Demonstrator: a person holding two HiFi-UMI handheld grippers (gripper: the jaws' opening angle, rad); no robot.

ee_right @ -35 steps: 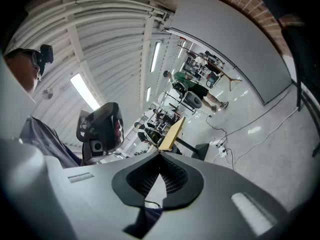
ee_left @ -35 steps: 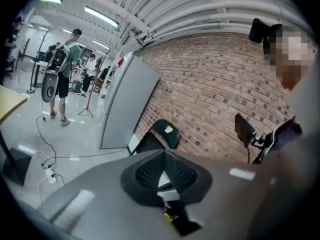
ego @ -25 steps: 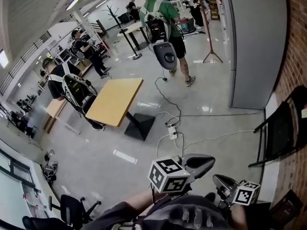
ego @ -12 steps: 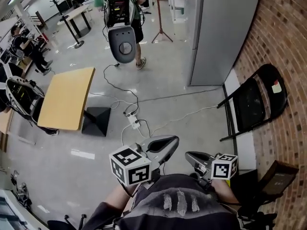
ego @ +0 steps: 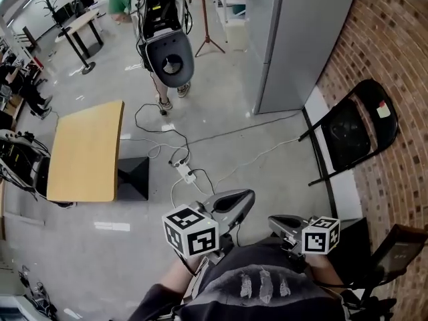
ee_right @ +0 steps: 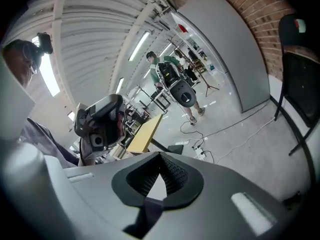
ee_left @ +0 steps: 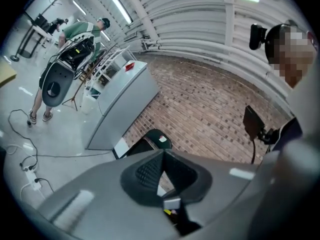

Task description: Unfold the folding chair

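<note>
The black folding chair [ego: 349,134] leans folded against the brick wall at the right; it also shows in the left gripper view [ee_left: 151,138] and at the right edge of the right gripper view [ee_right: 301,76]. My left gripper [ego: 235,202] is held low near my body, its jaws shut with nothing between them [ee_left: 162,157]. My right gripper [ego: 282,224] sits beside it, also shut and empty [ee_right: 160,160]. Both grippers are well short of the chair, with bare floor in between.
A grey cabinet [ego: 294,39] stands along the wall just beyond the chair. A power strip [ego: 186,174] with trailing cables lies on the floor ahead. A wooden table [ego: 83,152] stands to the left. A person carrying equipment [ego: 160,19] stands farther back.
The view has swung right, bringing the chair and brick wall further into the picture. Both grippers moved along with that turn and stayed shut. The person at the back has come closer.
</note>
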